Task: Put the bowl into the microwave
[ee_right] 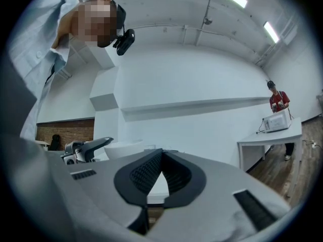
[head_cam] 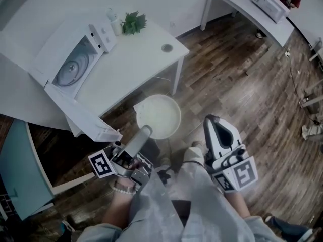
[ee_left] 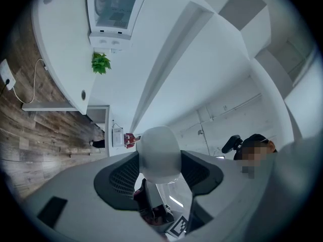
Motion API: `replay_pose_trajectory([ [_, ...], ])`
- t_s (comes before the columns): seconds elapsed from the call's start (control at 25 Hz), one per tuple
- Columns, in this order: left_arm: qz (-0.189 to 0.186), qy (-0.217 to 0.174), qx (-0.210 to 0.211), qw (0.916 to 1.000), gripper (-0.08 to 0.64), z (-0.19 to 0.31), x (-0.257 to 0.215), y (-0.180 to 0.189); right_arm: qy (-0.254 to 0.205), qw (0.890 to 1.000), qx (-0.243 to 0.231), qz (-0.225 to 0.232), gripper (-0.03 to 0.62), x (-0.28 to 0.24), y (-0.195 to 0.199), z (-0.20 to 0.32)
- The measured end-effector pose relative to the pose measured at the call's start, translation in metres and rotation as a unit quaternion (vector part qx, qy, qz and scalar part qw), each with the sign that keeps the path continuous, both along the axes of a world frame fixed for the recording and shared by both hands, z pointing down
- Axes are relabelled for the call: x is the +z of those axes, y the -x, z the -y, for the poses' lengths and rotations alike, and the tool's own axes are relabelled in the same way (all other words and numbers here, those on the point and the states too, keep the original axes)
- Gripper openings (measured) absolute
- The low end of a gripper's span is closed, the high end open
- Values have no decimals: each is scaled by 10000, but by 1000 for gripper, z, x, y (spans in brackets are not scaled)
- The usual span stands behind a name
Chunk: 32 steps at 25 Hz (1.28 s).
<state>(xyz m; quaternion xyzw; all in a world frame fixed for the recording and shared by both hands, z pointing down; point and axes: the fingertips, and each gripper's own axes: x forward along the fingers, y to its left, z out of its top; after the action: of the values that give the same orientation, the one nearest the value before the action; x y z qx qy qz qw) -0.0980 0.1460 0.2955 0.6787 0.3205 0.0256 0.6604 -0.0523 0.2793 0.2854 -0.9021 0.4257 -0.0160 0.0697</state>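
**Head view: bowl held at its rim by the left fingers, off the tabletop and outside the microwave**

Head view:
- The left gripper (head_cam: 146,130) reaches forward, and its tip meets the near rim of the white bowl (head_cam: 160,114).
- The bowl is mouth up and shows against the wood floor (head_cam: 242,69), just off the tabletop (head_cam: 136,54) corner.
- The microwave (head_cam: 75,62) sits at the tabletop's left end with its door (head_cam: 81,116) swung open toward the person. The turntable (head_cam: 73,67) is visible inside.
- The bowl lies right of the door's free end, near it but apart.
- A plant (head_cam: 133,21) stands beside the microwave.
- The right gripper (head_cam: 214,121) is right of the bowl and clear of it.

Left gripper view: the fingers (ee_left: 117,179) are clamped on the bowl's rim. The white wall bulges up between them and fills the gap.

Right gripper view: the fingers (ee_right: 144,171) are pressed together with nothing between them. The bowl and the left gripper show off to the left, well apart from these fingers.
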Motion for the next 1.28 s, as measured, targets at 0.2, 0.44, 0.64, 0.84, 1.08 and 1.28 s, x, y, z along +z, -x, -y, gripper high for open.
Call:
replay_pose_trajectory([
  [0.2, 31, -12, -335, 9994, 255, -3, 0, -29, -54, 9994, -346, 11, -2, 1, -33, -3],
  [0.44, -43, 129, -919, 9957, 255, -15, -9, -64, -147, 9963, -840, 108, -2, 2, -91, -18],
  [0.64, -110, 160, -1582, 9872, 255, -25, -16, -90, -171, 9911, -1309, 152, -2, 2, -134, -30],
  [0.84, -99, 125, -2092, 9777, 255, -41, -17, -110, -6, 9828, -1844, 91, -2, 6, -162, -46],
  [1.08, -79, 70, -2469, 9690, 255, -57, -17, -120, 102, 9728, -2311, -100, -2, 5, -181, -51],
  [1.28, -15, 14, -2594, 9658, 255, -59, -11, -127, 60, 9695, -2445, -171, -2, 6, -189, -41],
])
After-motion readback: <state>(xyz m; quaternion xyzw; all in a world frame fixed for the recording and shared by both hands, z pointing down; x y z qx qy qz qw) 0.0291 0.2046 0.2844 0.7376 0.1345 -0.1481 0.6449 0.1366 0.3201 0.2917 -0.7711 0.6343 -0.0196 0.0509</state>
